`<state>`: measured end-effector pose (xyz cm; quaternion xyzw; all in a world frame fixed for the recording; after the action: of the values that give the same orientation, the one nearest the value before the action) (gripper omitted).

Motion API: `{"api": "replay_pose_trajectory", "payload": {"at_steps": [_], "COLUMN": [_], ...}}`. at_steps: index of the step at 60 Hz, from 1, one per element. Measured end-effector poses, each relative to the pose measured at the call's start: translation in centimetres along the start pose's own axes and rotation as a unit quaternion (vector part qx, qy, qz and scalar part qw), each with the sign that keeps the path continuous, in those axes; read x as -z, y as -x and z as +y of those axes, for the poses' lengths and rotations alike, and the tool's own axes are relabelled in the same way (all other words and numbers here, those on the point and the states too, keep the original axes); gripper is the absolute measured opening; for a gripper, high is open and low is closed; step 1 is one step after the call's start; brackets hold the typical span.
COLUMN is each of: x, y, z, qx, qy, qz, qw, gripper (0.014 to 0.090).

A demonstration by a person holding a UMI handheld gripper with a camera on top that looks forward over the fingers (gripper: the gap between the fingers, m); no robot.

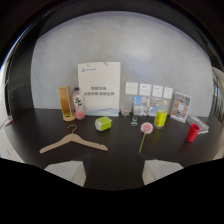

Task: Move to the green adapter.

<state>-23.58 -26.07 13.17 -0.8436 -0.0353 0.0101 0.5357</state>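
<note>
Green adapter (103, 123) sits on the dark worktop (120, 160), well beyond the open, empty fingers (110, 172), behind a wooden hanger (72, 142).

table (30, 125): dark, smooth, faint sheen
adapter (103, 123): green plastic, glossy
hanger (73, 142): pale bare wood, metal hook
bag (99, 89): white paper, matt
glass (134, 119): clear, shiny
flower (146, 128): pink, soft-looking, thin green stem
cup (193, 132): red, smooth plastic look
fingers (65, 171): pale, matt
wall (150, 55): grey, matt
</note>
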Motion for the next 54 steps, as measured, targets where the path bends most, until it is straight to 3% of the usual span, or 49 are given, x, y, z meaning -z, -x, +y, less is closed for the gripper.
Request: {"api": "replay_pose_trajectory", "payload": {"at_steps": [13,31,54], "x": [-7.9,-19.8,-25.1], "y": [3.6,4.3,4.2], "z": [-0.7,-1.3,-0.5], "qx": [0.002,0.001,0.000], "qy": [0.023,0.064,0.091], "qz": [-0.017,0.005,0.009], "qw": [1.000,0.998,0.996], "gripper": [0.0849,0.0853,0.0850]}}
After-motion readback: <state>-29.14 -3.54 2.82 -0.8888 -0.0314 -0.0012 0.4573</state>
